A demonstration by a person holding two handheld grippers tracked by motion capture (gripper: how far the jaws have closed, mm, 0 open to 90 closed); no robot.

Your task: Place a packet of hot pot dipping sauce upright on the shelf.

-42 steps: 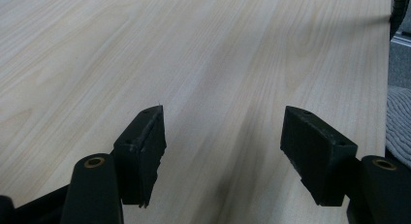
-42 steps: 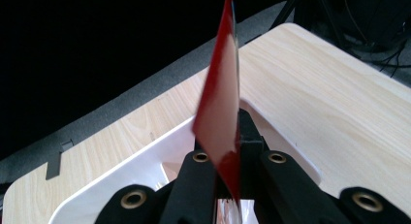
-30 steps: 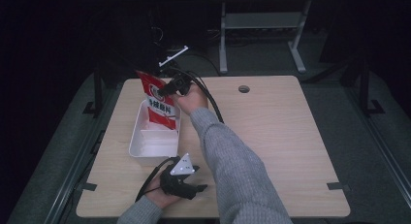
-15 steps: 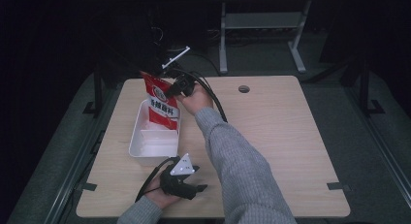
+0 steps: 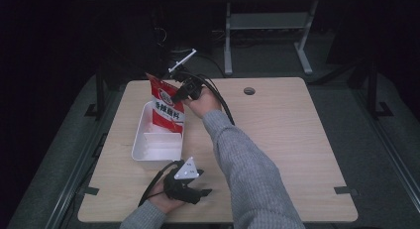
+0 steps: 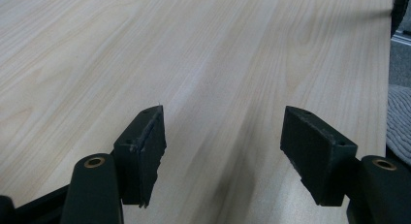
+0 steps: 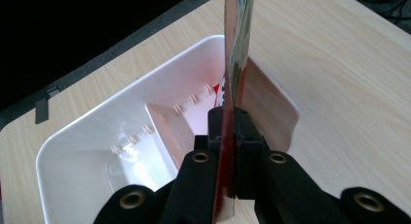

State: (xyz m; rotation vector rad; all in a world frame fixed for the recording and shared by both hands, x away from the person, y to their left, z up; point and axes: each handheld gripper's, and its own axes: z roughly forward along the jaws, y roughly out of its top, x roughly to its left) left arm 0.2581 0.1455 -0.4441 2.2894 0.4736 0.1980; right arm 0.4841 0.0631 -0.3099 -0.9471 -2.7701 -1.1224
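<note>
The red pouch [image 5: 167,109] has barely shifted, right gripper [image 5: 179,94] pinching its top edge to hang it over the white tray [image 5: 141,140], while left gripper [image 5: 204,194] rests spread.

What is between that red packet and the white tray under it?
Nothing visible. The right hand-held gripper pinches the red packet upright over the white tray, whose compartments look bare.

The red bag [image 5: 167,108] hides part of the white tray [image 5: 148,148], the bag's top runs off the right gripper view's edge, and its print is too small to read from the high view.
</note>
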